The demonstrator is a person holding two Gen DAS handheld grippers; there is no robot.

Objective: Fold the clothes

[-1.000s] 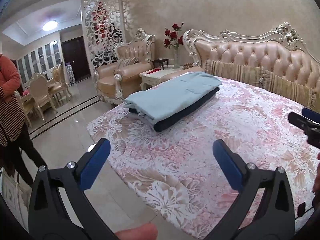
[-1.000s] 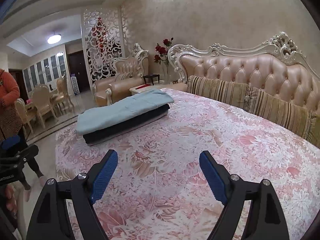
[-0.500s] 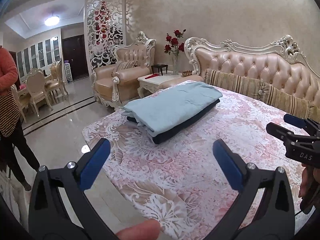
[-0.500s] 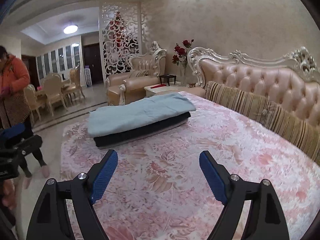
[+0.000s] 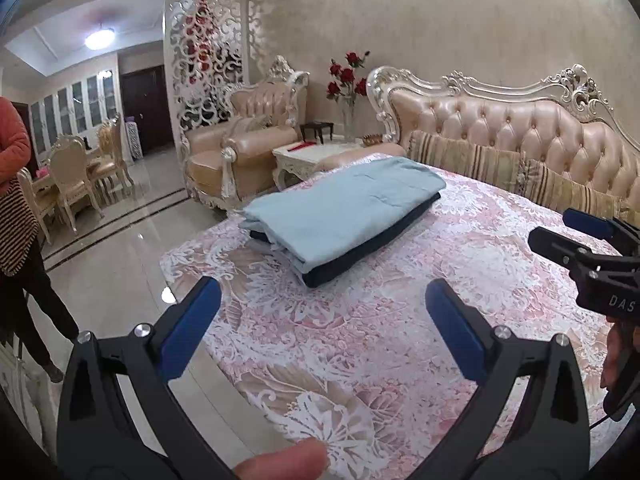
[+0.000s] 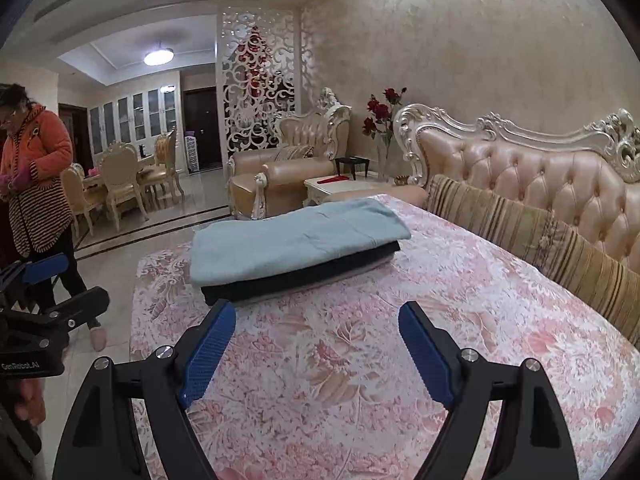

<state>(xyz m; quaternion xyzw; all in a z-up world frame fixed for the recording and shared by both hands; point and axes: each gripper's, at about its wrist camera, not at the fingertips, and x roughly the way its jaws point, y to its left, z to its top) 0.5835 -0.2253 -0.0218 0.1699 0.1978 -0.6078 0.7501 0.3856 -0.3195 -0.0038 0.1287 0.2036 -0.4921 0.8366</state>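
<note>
A stack of folded clothes (image 5: 340,216), light blue on top with dark navy beneath, lies on the pink floral cover (image 5: 400,320) of the sofa seat; it also shows in the right wrist view (image 6: 296,244). My left gripper (image 5: 320,300) is open and empty, held above the cover's near edge, short of the stack. My right gripper (image 6: 316,320) is open and empty, above the cover just in front of the stack. The right gripper also shows at the right edge of the left wrist view (image 5: 580,236), and the left gripper at the left edge of the right wrist view (image 6: 52,284).
The tufted sofa back (image 6: 540,184) with striped cushions (image 6: 520,232) runs along the right. An armchair (image 5: 240,152), a white side table (image 5: 304,156) and a vase of red roses (image 5: 348,80) stand beyond. A person in orange (image 6: 36,200) stands on the tiled floor at left.
Both grippers have risen and tilted up, so the stack and sofa sit lower in view. The right gripper has come further into the left wrist view. Both stay open.
</note>
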